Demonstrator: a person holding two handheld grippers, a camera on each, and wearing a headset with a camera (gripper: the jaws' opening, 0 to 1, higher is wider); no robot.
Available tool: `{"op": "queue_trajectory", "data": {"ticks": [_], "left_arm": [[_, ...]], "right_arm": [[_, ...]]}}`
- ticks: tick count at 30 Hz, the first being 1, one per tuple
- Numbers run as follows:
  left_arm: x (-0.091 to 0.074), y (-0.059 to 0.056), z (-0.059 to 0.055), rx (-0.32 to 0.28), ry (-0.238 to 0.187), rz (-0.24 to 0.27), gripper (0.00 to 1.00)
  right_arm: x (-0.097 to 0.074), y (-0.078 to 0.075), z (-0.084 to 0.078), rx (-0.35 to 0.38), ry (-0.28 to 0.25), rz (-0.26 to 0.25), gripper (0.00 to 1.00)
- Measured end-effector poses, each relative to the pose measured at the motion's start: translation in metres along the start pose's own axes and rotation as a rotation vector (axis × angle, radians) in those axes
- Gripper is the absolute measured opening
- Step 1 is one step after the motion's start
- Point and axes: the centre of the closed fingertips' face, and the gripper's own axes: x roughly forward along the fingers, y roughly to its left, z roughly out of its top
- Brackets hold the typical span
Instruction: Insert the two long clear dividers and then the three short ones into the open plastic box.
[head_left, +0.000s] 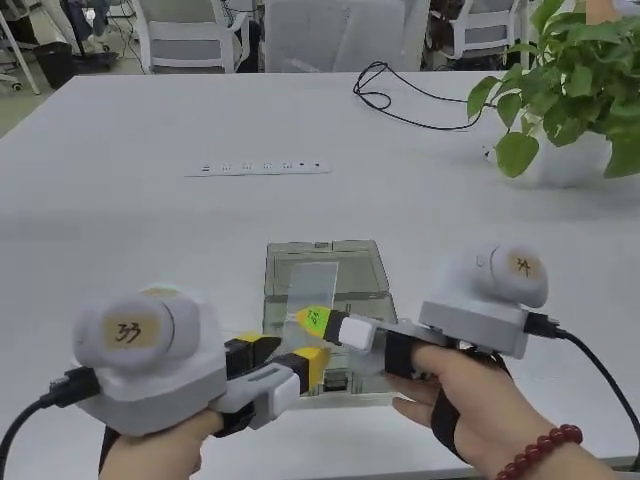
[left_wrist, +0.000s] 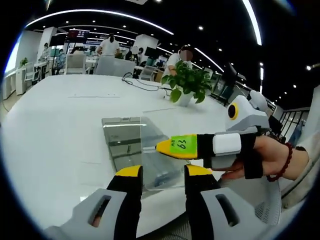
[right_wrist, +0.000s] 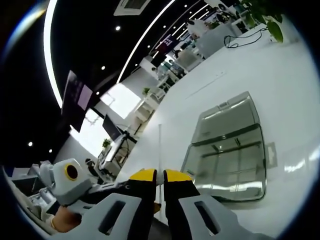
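— How far along would you say this is?

— Early, I reckon. The right tongs (head_left: 315, 320) are clenched on a clear divider (head_left: 316, 282), held by one edge. It stands more or less on end over the open plastic box (head_left: 376, 268). It sits above the middle of the box, and my guess is that it is not in a slot yet.

— And the other hand?

— The left tongs (head_left: 285, 358) are released, jaws apart with nothing between them. They hang at the near edge of the box, just beside the right ones.

— Is anything in already?

— Hard to say. In the right gripper view faint lines cross the floor of the box. I cannot tell whether they are seated dividers, slot ribs or reflections, because it is clear on clear.

— Is it a long one or a short one in the grip?

— I cannot tell that from here either.

— So what is left?

— This piece has to go in, at the least, and probably most of the five. The box rests on the white counter (head_left: 150, 200) right in front of the person, within easy reach of both hands.
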Motion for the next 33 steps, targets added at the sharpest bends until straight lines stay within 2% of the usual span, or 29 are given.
{"op": "queue_trajectory", "data": {"ticks": [3,6,10,13,17,20,26,33], "left_arm": [[-0.001,0.001,-0.002,0.086,0.018,0.008,0.36],[-0.002,0.001,0.000,0.157,0.013,0.015,0.42],[-0.005,0.003,-0.004,0.222,0.037,0.026,0.45],[-0.006,0.004,-0.004,0.254,0.035,0.029,0.48],[-0.008,0.005,-0.003,0.270,0.031,0.014,0.54],[-0.009,0.005,-0.005,0.294,0.037,-0.006,0.60],[-0.011,0.005,-0.009,0.295,0.043,-0.043,0.67],[-0.012,0.007,-0.008,0.300,0.029,-0.051,0.77]], "right_arm": [[-0.002,-0.003,0.002,0.030,0.006,-0.021,0.06],[-0.004,-0.006,0.005,0.053,0.010,-0.040,0.06],[-0.009,-0.011,0.010,0.086,0.024,-0.070,0.06],[-0.012,-0.016,0.013,0.111,0.036,-0.098,0.06],[-0.018,-0.028,0.013,0.122,0.085,-0.171,0.06],[-0.021,-0.034,0.014,0.139,0.113,-0.198,0.06],[-0.027,-0.047,0.012,0.160,0.180,-0.264,0.06],[-0.030,-0.049,0.006,0.161,0.258,-0.323,0.06]]}}
